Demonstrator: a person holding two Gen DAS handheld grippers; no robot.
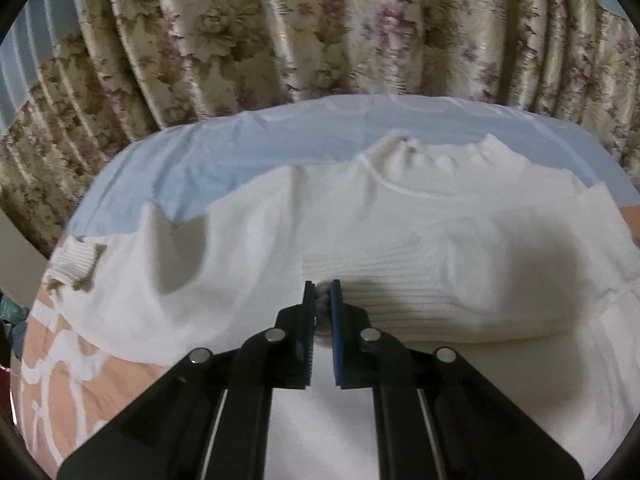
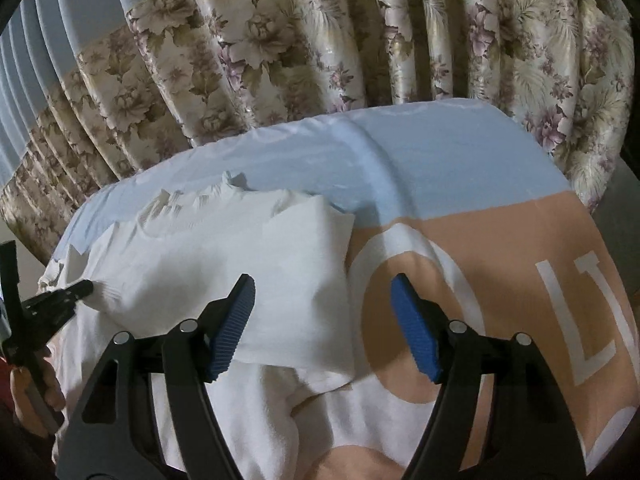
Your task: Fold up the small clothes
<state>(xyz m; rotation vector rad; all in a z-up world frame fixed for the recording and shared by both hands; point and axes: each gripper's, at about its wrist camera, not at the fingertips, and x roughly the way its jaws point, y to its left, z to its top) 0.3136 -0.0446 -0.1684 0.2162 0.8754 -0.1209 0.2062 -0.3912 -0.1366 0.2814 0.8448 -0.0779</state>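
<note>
A white knit sweater [image 1: 400, 216] lies flat on the bed with its collar [image 1: 432, 160] at the far side. One sleeve is folded across the body, and a ribbed cuff [image 1: 76, 260] lies at the left. My left gripper [image 1: 323, 286] is shut on a pinch of the sweater's ribbed fabric near the middle. The right wrist view shows the sweater [image 2: 224, 272] at left, with the left gripper [image 2: 78, 292] gripping it at the far left. My right gripper [image 2: 324, 284] hangs open above the sweater's right edge, nothing between its blue pads [image 2: 412, 328].
The bed cover is light blue [image 2: 440, 160] at the far side and peach with large white letters [image 2: 520, 280] nearer. Floral curtains [image 2: 320, 40] hang close behind the bed. A person's hand [image 2: 32, 384] holds the left gripper's handle.
</note>
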